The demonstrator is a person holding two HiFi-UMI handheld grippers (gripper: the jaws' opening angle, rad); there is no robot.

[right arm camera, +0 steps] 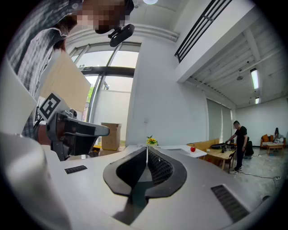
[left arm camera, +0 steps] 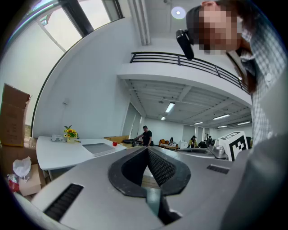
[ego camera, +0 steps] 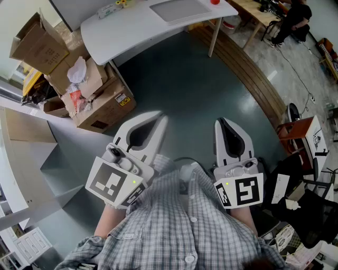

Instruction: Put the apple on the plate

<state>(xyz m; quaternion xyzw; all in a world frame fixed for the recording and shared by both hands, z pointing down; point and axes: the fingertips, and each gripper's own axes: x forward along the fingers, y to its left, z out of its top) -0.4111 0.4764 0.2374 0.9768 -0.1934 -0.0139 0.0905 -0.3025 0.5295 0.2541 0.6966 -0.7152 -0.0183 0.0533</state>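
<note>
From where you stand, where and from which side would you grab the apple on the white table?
Probably across the round middle of the apple, coming in from the near edge of the table: it sits alone right of the grey tray, close to that edge. It is too far to make out a stem. The right gripper is shut and empty, so open it first.

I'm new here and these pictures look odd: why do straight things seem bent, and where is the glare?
Left gripper view: a wide-angle lens bows the balcony railing and darkens the corners; a ceiling lamp glares. Right gripper view: window frames bow likewise, with bright daylight behind. Head view: evenly lit and sharp.
</note>
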